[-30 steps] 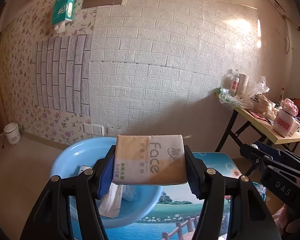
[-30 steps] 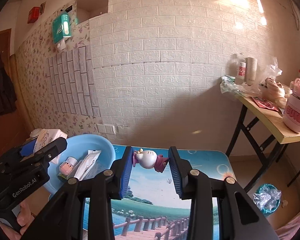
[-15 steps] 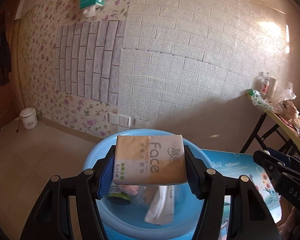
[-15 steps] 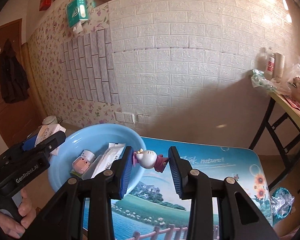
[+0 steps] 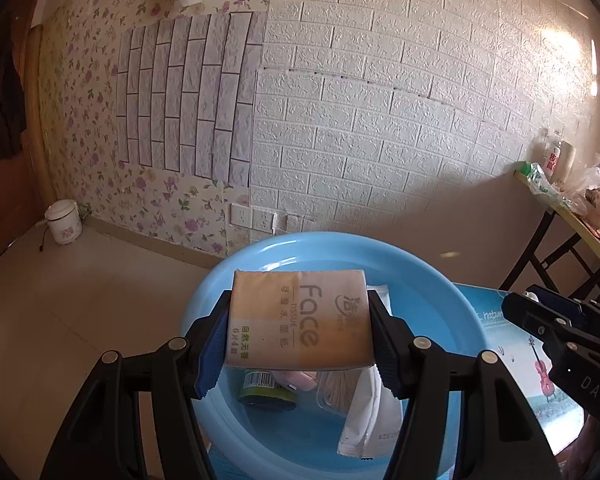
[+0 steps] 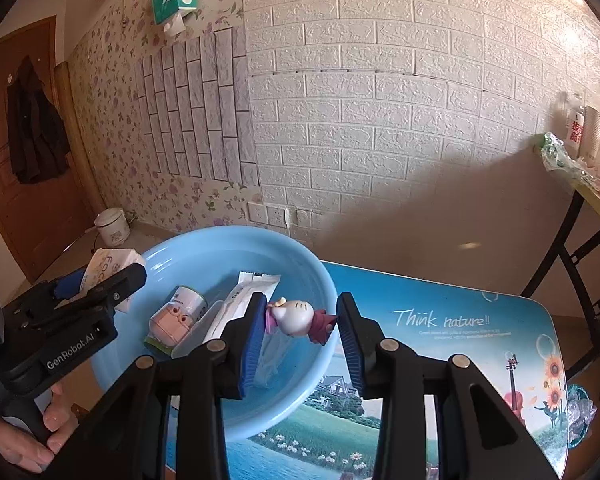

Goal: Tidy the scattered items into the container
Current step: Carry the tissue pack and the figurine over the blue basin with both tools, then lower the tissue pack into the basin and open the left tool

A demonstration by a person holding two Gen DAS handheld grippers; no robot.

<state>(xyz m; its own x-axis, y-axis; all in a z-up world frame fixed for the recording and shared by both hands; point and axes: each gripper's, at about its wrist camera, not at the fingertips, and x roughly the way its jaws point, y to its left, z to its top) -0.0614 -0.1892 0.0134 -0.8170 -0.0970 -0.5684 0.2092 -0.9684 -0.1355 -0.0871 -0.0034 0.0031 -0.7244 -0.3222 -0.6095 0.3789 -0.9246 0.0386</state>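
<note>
My left gripper (image 5: 300, 320) is shut on a beige "Face" tissue pack (image 5: 300, 316), held flat above the light blue basin (image 5: 340, 238). The same gripper (image 6: 100, 284) and pack (image 6: 112, 262) show at the left of the right wrist view, over the basin's left rim (image 6: 228, 232). My right gripper (image 6: 300, 316) is shut on a small white figurine with a maroon skirt (image 6: 298, 316), above the basin's right side. In the basin lie a green can (image 5: 266, 386), a pink toy (image 6: 170, 322) and a white sachet (image 6: 242, 302). The right gripper's (image 5: 560, 320) jaws are hidden in the left wrist view.
The basin sits at the left end of a low table with a printed landscape top (image 6: 440, 320). A rice cooker (image 6: 112, 224) stands on the floor by the wall. A folding table (image 6: 580, 188) with clutter is at the right. A person's hand (image 6: 32, 436) holds the left gripper.
Both grippers have travelled left and down with their loads. The tissue pack and the figurine now hang over the basin, which fills more of each view.
</note>
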